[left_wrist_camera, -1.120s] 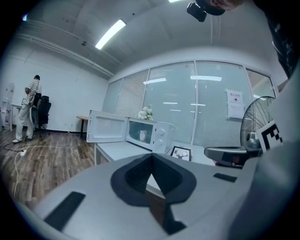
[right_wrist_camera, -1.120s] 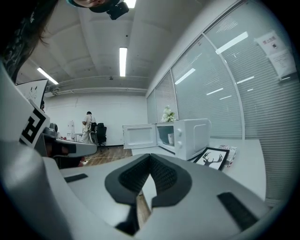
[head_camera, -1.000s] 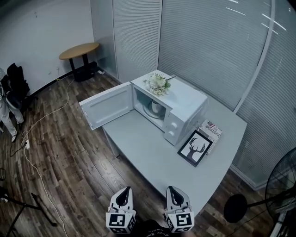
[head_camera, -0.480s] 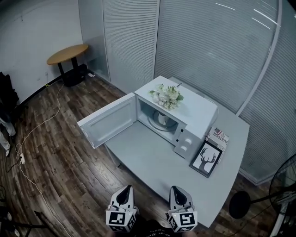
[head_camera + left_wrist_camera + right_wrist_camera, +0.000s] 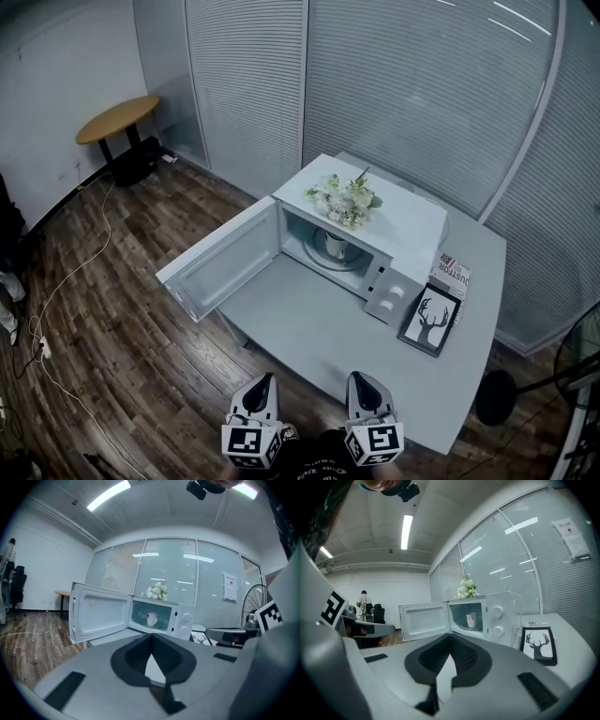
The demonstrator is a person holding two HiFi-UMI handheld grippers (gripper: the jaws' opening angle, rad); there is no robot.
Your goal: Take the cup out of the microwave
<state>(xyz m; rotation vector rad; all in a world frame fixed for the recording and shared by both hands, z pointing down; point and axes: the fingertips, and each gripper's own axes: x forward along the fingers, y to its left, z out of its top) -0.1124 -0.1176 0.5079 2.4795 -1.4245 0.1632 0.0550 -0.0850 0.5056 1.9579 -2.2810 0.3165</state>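
Observation:
A white cup stands on the turntable inside the white microwave, whose door hangs wide open to the left. The cup also shows in the left gripper view and the right gripper view. My left gripper and right gripper sit side by side at the near edge of the grey table, well short of the microwave. Both point toward it. Each pair of jaws meets at the tips with nothing between them, on the left gripper and on the right gripper.
A bunch of white flowers lies on the microwave. A framed deer picture and a book stand to its right. A round wooden table, floor cables and a fan surround the table. Blinds line the back.
My viewpoint and both grippers have shifted sideways along the table's near side, so the microwave's opening faces me more squarely. Both grippers stay shut and empty.

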